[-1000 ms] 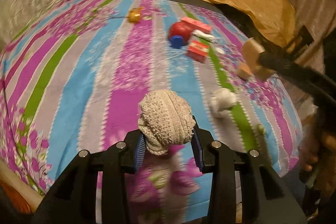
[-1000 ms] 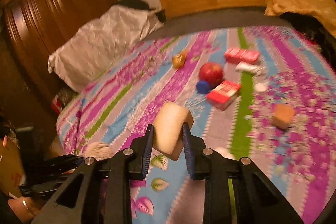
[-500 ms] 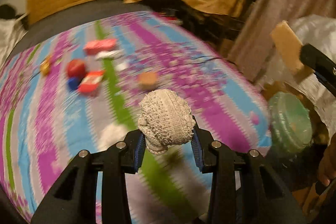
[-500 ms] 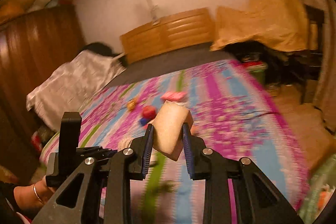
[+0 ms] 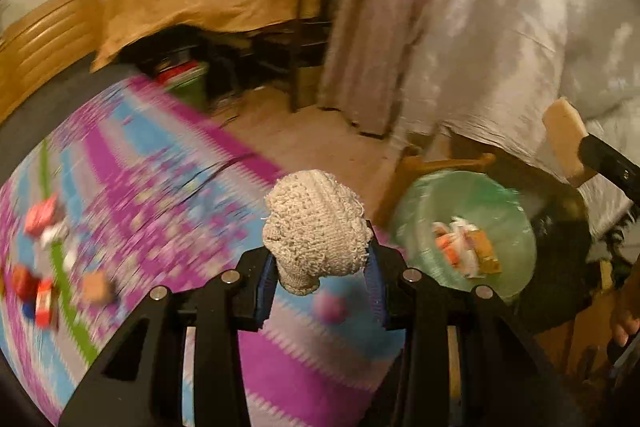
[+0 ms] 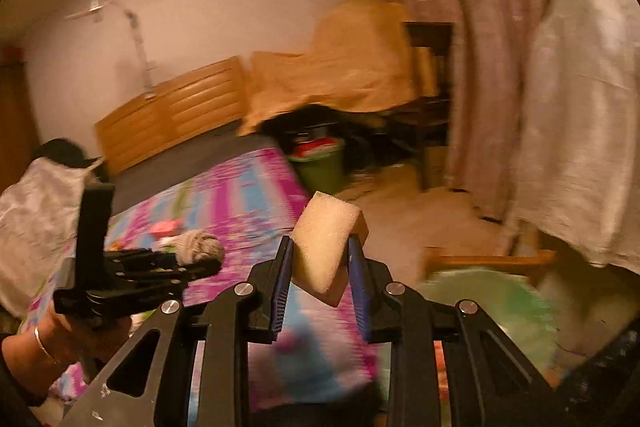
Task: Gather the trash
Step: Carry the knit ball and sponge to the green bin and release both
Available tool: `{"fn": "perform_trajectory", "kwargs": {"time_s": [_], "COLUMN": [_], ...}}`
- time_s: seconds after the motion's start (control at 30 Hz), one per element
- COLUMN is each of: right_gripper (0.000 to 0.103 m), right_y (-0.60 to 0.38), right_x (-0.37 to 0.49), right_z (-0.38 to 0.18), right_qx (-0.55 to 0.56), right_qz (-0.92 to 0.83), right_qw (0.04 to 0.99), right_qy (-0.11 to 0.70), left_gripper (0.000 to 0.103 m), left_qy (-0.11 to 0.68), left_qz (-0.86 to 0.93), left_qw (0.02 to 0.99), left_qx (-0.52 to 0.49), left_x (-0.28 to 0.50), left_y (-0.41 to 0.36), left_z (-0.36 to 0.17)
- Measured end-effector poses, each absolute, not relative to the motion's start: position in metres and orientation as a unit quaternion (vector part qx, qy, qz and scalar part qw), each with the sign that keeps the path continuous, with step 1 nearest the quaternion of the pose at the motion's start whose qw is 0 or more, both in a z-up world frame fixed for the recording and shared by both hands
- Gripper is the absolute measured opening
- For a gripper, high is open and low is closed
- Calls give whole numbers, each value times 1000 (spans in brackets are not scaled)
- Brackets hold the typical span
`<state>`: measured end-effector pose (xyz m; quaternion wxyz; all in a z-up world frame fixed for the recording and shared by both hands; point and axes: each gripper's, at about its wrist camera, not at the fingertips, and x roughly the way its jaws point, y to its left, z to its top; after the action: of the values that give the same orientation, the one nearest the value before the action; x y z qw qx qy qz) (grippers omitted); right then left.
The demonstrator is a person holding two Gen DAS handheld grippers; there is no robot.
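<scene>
1. Gripping tight, the left gripper [image 5: 318,277] has its blue pads pressed on both sides of a cream knitted wad [image 5: 316,231], jaws narrowed around it, the wad bulging out above the fingertips.
2. Over in the right wrist view, the right gripper [image 6: 322,277] pinches a tan sponge block [image 6: 326,247] between its pads, jaws only partly apart, the block tilted with one corner poking down.
3. Both loads hang in the air above the corner of the bed, and the sponge block shows at the right edge of the left wrist view too.
4. Just beyond the bed corner sits a green-lined trash bin [image 5: 416,211] on the floor, with crumpled wrappers [image 5: 466,245] lying inside.
5. More bits, red and white, lie scattered on the striped bedsheet [image 5: 160,187], blurred.
6. Around the room: a wooden headboard [image 6: 172,115], a tan cloth draped over furniture [image 6: 344,59], a beige curtain [image 6: 472,27] and a silvery white cover [image 5: 520,47] beside the bin.
</scene>
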<state>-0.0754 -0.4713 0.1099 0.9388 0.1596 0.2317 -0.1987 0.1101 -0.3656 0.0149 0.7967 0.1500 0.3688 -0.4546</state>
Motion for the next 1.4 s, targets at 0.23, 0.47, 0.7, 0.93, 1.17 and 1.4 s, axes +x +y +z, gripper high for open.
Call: {"fn": "perform_trajectory", "kwargs": {"time_s": [0.23, 0.47, 0.7, 0.93, 1.17, 1.4], "right_gripper": [29, 29, 29, 29, 29, 29], "right_y": [-555, -599, -592, -592, -590, -589], "right_x": [-137, -178, -164, -156, -153, -148], "right_z": [95, 52, 22, 10, 7, 2], "right_qx": [171, 207, 220, 225, 232, 232], "right_qz": [-284, -330, -326, -317, -312, -305], "right_qw": [905, 869, 859, 857, 857, 858], "right_qy": [265, 305, 329, 339, 339, 342], "left_gripper": [36, 37, 37, 37, 37, 37], "left_qy": [362, 352, 354, 346, 332, 305], "left_qz": [-528, -570, -580, -575, -577, -581], "left_qw": [743, 700, 677, 678, 679, 694], "left_qx": [193, 247, 283, 300, 310, 296], "left_x": [79, 33, 8, 4, -3, -9], "left_y": [-465, -542, -574, -579, -579, -575], "left_z": [16, 0, -23, -30, -37, -35]}}
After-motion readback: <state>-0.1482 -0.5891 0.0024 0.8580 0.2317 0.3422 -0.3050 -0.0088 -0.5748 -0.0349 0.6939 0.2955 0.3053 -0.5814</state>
